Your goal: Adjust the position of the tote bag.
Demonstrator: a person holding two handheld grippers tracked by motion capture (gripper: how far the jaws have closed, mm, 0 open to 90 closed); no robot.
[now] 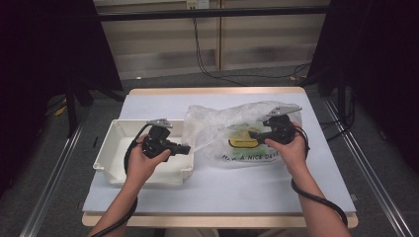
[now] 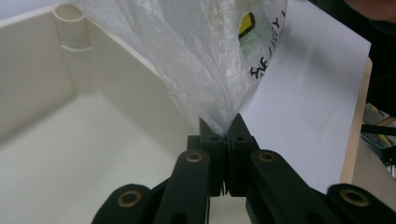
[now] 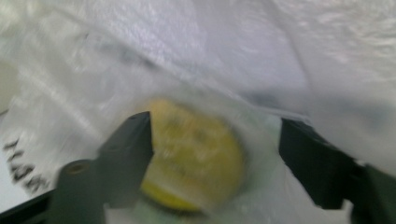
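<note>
Over the white bin (image 1: 111,163), the plastic bag (image 1: 222,123) is clamped by the left gripper (image 2: 223,133); the right gripper (image 3: 215,154), its fingers apart, could tear the film if it is snagged.

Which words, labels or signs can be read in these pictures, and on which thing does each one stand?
"HAVE A NICE DAY": black print on the plastic bag, under its yellow round face; the last letters are partly hidden by the right hand.
Black letters on the bag in the left gripper view: cut off and tilted, not readable.
Black letters in the right gripper view: too blurred.
</note>
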